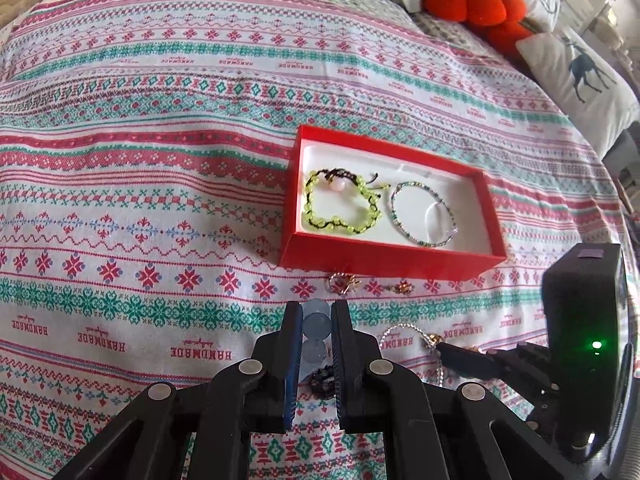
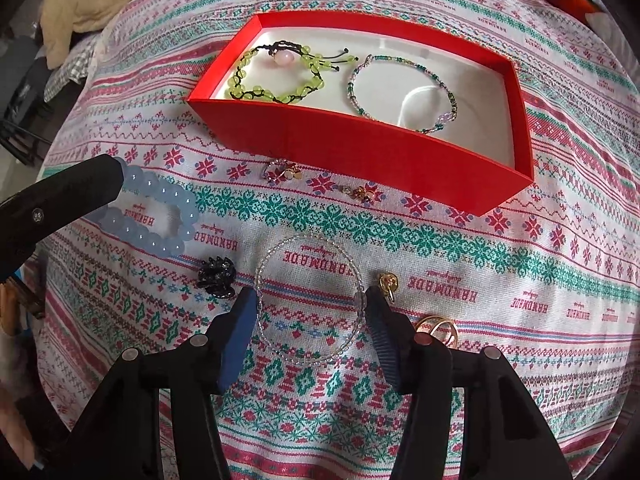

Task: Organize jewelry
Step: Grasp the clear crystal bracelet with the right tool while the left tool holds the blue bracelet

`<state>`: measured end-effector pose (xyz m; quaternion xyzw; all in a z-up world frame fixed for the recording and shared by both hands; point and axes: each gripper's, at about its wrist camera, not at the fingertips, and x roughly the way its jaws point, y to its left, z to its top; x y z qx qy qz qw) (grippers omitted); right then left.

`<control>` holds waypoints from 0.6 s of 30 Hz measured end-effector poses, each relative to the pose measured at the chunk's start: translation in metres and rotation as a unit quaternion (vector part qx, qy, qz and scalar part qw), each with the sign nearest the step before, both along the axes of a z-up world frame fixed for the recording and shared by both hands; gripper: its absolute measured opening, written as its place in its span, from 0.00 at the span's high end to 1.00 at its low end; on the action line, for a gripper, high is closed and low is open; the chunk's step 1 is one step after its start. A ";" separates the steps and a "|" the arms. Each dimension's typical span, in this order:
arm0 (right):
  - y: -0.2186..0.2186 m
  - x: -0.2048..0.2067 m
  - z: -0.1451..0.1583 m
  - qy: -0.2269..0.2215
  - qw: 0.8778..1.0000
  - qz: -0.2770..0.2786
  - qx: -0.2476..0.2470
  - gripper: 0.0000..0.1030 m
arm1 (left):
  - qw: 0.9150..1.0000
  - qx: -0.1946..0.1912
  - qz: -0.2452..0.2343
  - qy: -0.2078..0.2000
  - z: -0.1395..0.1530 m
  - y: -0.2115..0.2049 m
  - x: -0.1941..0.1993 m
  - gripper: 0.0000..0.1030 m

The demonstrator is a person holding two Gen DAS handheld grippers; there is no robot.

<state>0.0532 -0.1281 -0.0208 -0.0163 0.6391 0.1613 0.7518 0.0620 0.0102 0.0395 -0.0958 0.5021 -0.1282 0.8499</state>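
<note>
A red box (image 1: 384, 258) (image 2: 340, 148) on the patterned bedspread holds a green bead bracelet (image 1: 340, 208) (image 2: 276, 74) and a thin teal bead bracelet (image 1: 424, 214) (image 2: 400, 92). My left gripper (image 1: 316, 308) (image 2: 116, 184) is shut on one end of a pale blue bead bracelet (image 1: 316, 322) (image 2: 160, 216) that rests on the cloth. My right gripper (image 2: 310, 300) points down over a clear bead bracelet (image 2: 308, 300) lying flat. Its jaws straddle the ring, with the pads (image 2: 244, 320) at its two sides. The ring keeps its round shape.
Small pieces lie loose on the cloth in front of the box: a black charm (image 2: 216, 278), gold earrings (image 2: 390, 282), a gold ring (image 2: 438, 328) and two small gold items (image 2: 282, 172) (image 2: 362, 192). Plush toys (image 1: 476, 0) and a pillow (image 1: 580, 76) line the far edge.
</note>
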 end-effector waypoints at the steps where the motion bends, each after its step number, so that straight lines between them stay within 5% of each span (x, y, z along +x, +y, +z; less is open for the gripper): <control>1: -0.003 0.000 0.002 -0.002 1.000 0.000 0.004 0.44 | 1.000 -0.003 0.000 -0.002 0.002 0.000 0.000 0.92; 10: -0.026 0.015 0.037 -0.037 0.998 -0.023 0.041 0.44 | 0.999 -0.022 -0.012 -0.034 0.023 -0.007 0.009 0.92; 18: -0.092 0.027 0.061 -0.062 0.994 -0.065 0.068 0.44 | 0.997 -0.043 -0.021 -0.058 0.033 -0.022 0.021 0.92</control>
